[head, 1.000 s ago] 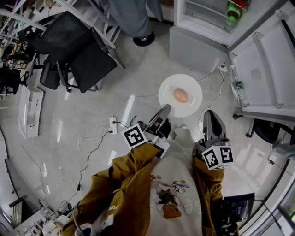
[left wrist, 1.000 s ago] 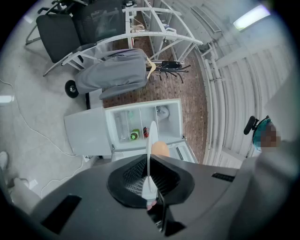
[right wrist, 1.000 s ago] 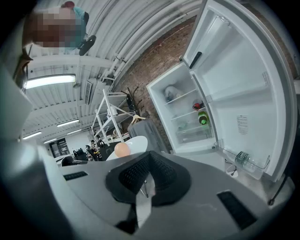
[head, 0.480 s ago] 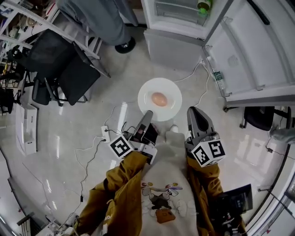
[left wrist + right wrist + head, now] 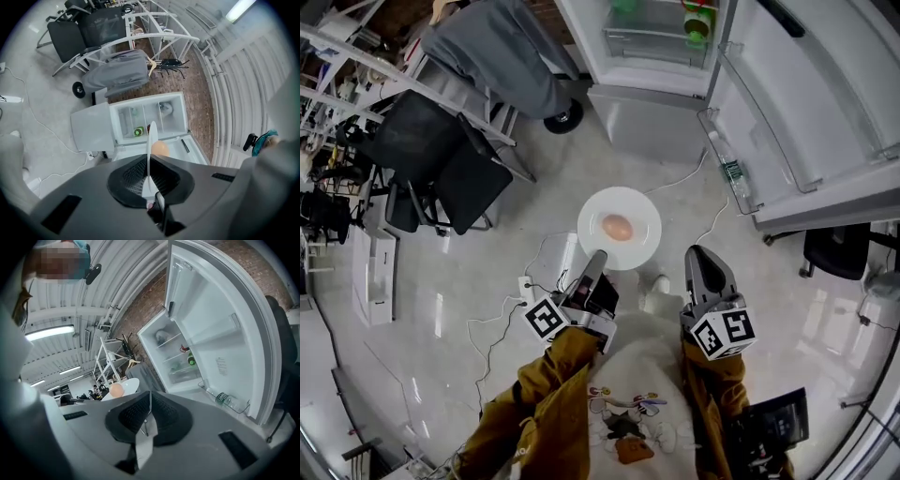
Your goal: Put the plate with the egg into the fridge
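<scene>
The plate (image 5: 640, 213) with the egg (image 5: 617, 226) has been carried nearer the open fridge (image 5: 661, 37), which now shows more of its inside at the top of the head view. The left gripper (image 5: 598, 257) is clamped on the plate's near rim and holds it over the floor (image 5: 487, 272), outside the fridge. Further right, the right gripper (image 5: 697, 255) has its jaws pressed together on nothing, below the open fridge door (image 5: 806, 103).

- Plate (image 5: 644, 228): we recorded white, smooth, glossy ware.
- Egg (image 5: 617, 226): we noted a matt, pale brown shell.
- Floor (image 5: 441, 272): we logged a polished, glossy surface that mirrored the lamps.
- Fridge (image 5: 649, 101): we listed a smooth white casing.
- Left gripper (image 5: 598, 258), pads (image 5: 133, 174): we found them black, ribbed and matt.
- Sleeve (image 5: 553, 375): we entered mustard cloth.
</scene>
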